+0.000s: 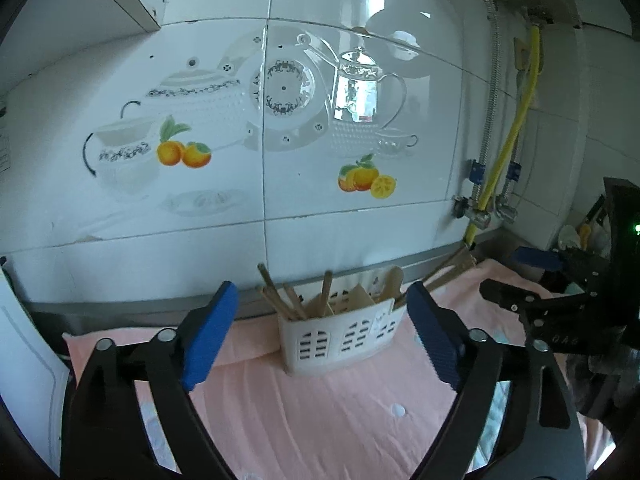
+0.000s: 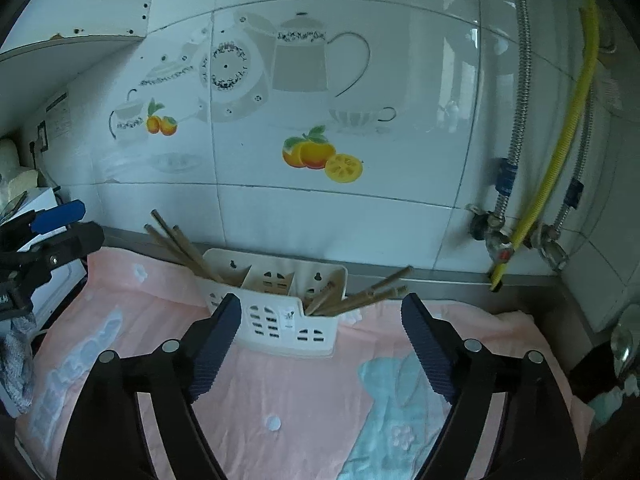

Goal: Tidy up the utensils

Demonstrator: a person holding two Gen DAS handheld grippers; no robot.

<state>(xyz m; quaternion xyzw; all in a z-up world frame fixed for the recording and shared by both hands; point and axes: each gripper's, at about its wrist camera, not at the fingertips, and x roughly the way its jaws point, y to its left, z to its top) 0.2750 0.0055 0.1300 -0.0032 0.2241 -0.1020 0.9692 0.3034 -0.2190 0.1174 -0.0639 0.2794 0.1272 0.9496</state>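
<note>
1. Chopsticks (image 2: 184,254) sit in the left-end compartment of my white caddy (image 2: 276,320), long axis tilted, tips leaning up and to the left toward the wall.
2. At the caddy's right end, more wooden utensils (image 2: 360,294) lean the other way, handles slanting up and to the right over the rim.
3. Middle compartment: I cannot tell from the right wrist view whether anything is in it.
4. My left gripper (image 1: 322,340) has its blue pads spread wide, nothing between them, the caddy (image 1: 340,340) ahead between the fingers.
5. My right gripper (image 2: 322,344) is likewise spread apart and holding nothing, with the caddy just ahead.
6. The caddy stands upright on a pink towel (image 2: 280,392) with a pale blue pattern, near the back edge.
7. Behind it is a white tiled wall (image 2: 340,216) with teapot and orange decals; a yellow hose (image 2: 560,152) and metal pipes run down at the right.
</note>
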